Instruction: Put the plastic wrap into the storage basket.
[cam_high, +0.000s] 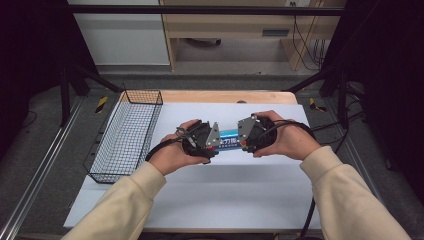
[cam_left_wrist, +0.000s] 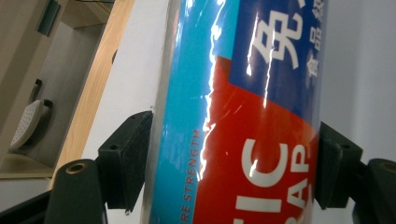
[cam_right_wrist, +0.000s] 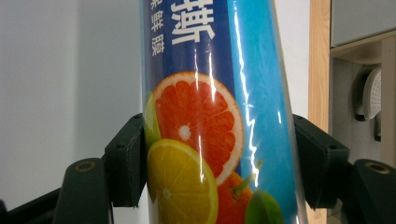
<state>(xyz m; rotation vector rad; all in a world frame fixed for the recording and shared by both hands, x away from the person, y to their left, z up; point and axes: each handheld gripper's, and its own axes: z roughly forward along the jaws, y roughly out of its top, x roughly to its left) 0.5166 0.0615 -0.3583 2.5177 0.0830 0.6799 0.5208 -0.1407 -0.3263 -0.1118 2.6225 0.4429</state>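
A long, glossy blue-and-red roll of plastic wrap (cam_high: 229, 138), printed with citrus fruit and sealed in shiny film, is held between the two grippers above the middle of the white counter (cam_high: 215, 195), lying roughly crosswise in front of the person. The left gripper (cam_high: 205, 142) is closed on one end of it: in the left gripper view its two black jaws press against opposite sides of the roll (cam_left_wrist: 238, 116), at the red panel with white lettering. The right gripper (cam_high: 248, 134) is closed on the other end in the same way, its jaws bearing on the roll (cam_right_wrist: 210, 121) just where the orange and lemon slices are printed. Whether the roll touches the counter or hangs clear of it cannot be told from above. By its look the roll is probably light and stiff along its length — a cardboard core would keep it from sagging — but the film skin is slick and creased, so the round body could turn or slip in flat jaws. Holds near each end, square across the width, seem the safest, with firm but not crushing pressure. A black wire mesh basket (cam_high: 125, 135) stands empty at the counter's left edge, well apart from the roll.
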